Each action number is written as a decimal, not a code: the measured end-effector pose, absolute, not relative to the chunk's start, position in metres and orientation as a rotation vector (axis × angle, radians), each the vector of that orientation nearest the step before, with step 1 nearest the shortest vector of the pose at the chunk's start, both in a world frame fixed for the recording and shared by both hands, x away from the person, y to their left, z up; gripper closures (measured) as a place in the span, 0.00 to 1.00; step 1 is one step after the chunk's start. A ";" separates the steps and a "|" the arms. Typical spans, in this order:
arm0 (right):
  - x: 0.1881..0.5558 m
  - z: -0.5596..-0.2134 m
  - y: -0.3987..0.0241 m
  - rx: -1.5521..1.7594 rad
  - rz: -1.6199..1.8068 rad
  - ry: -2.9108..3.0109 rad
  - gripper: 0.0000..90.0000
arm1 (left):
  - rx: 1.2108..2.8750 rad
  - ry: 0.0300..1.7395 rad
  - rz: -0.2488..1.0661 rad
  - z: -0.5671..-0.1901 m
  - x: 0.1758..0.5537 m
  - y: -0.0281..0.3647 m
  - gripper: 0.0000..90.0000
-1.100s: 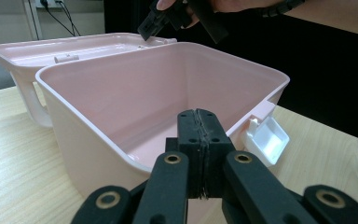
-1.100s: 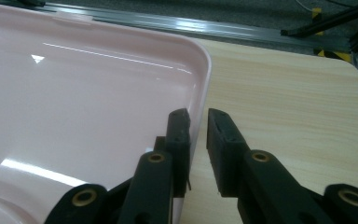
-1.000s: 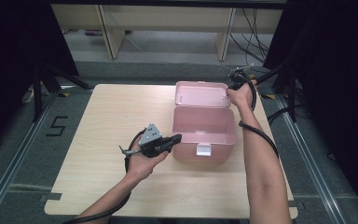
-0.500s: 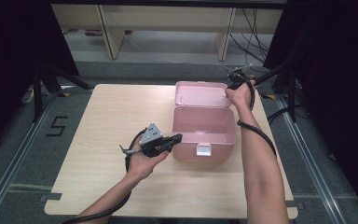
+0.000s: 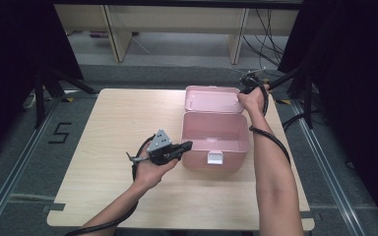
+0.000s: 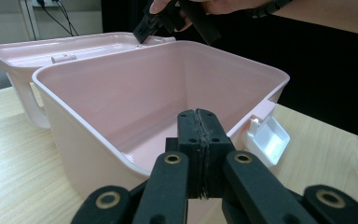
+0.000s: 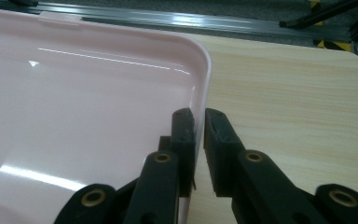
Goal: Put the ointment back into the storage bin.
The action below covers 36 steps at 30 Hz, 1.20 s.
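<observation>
Right tool (image 7: 199, 122) astride pink lid rim (image 7: 204, 70)

Light wood table (image 5: 108, 123); open pink box (image 5: 215, 142) sits right of centre, lid (image 5: 211, 100) laid back on far side.

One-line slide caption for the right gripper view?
Right gripper straddling the rim of the open pink lid above the wooden table.

text: "5" | form: black tape digit (image 5: 60, 132) | on: grey floor (image 5: 24, 147) left of the table (image 5: 118, 113) | view: high | other readable text, labels or brands: none, including on the pink box (image 5: 215, 132)
</observation>
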State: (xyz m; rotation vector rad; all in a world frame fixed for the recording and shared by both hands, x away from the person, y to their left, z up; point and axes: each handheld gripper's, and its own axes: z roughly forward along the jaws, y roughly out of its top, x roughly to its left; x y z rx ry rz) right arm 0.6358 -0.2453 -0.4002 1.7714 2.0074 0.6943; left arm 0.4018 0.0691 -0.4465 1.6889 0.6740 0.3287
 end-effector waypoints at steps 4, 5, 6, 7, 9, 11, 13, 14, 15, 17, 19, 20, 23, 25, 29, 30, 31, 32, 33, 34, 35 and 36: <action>0.635 -0.400 -0.245 1.762 0.702 1.982 0.94 | 1.699 0.683 0.330 -0.446 0.402 0.069 0.99; 0.635 -0.399 -0.244 1.767 0.697 1.975 0.94 | 1.700 0.684 0.328 -0.446 0.402 0.069 0.99; 0.634 -0.399 -0.241 1.815 0.703 1.953 0.95 | 1.701 0.684 0.327 -0.446 0.402 0.068 0.99; 0.634 -0.399 -0.242 1.789 0.705 1.952 0.95 | 1.703 0.685 0.327 -0.446 0.402 0.068 0.99; 0.634 -0.398 -0.242 1.788 0.708 1.956 0.95 | 1.708 0.689 0.328 -0.445 0.402 0.068 0.99; 0.634 -0.398 -0.242 1.795 0.715 1.944 0.96 | 1.703 0.694 0.331 -0.446 0.403 0.068 0.99; 0.634 -0.398 -0.243 1.787 0.719 1.940 0.96 | 1.716 0.705 0.353 -0.446 0.403 0.069 0.99; 0.634 -0.397 -0.242 1.805 0.727 1.934 0.96 | 1.718 0.707 0.354 -0.446 0.404 0.069 0.99; 0.634 -0.397 -0.242 1.797 0.729 1.936 0.96 | 1.718 0.703 0.355 -0.446 0.404 0.069 0.99; 0.634 -0.398 -0.242 1.796 0.733 1.929 0.96 | 1.718 0.709 0.368 -0.447 0.404 0.068 1.00; 0.633 -0.397 -0.240 1.843 0.746 1.903 0.96 | 1.725 0.698 0.391 -0.447 0.404 0.068 1.00; 0.633 -0.397 -0.241 1.850 0.748 1.902 0.97 | 1.725 0.698 0.399 -0.447 0.404 0.067 1.00; 0.632 -0.396 -0.243 1.831 0.749 1.909 0.97 | 1.725 0.696 0.416 -0.448 0.404 0.066 1.00; 0.632 -0.396 -0.244 1.826 0.742 1.907 0.97 | 1.724 0.693 0.419 -0.448 0.404 0.067 1.00; 0.631 -0.395 -0.245 1.841 0.759 1.896 0.97 | 1.714 0.682 0.430 -0.450 0.404 0.065 1.00; 0.630 -0.395 -0.244 1.883 0.773 1.878 0.97 | 1.712 0.683 0.432 -0.450 0.404 0.065 1.00; 0.630 -0.394 -0.244 1.873 0.769 1.881 0.97 | 1.712 0.683 0.434 -0.450 0.404 0.065 1.00; 0.630 -0.394 -0.245 1.854 0.769 1.890 0.97 | 1.710 0.684 0.432 -0.450 0.404 0.066 1.00; 0.630 -0.393 -0.245 1.852 0.771 1.890 0.97 | 1.711 0.683 0.432 -0.450 0.404 0.066 1.00; 0.630 -0.393 -0.245 1.854 0.775 1.886 0.98 | 1.711 0.683 0.433 -0.450 0.404 0.066 1.00; 0.630 -0.392 -0.245 1.854 0.776 1.887 0.98 | 1.722 0.691 0.442 -0.450 0.403 0.066 1.00; 0.629 -0.392 -0.245 1.853 0.785 1.887 0.98 | 1.721 0.689 0.443 -0.450 0.404 0.066 1.00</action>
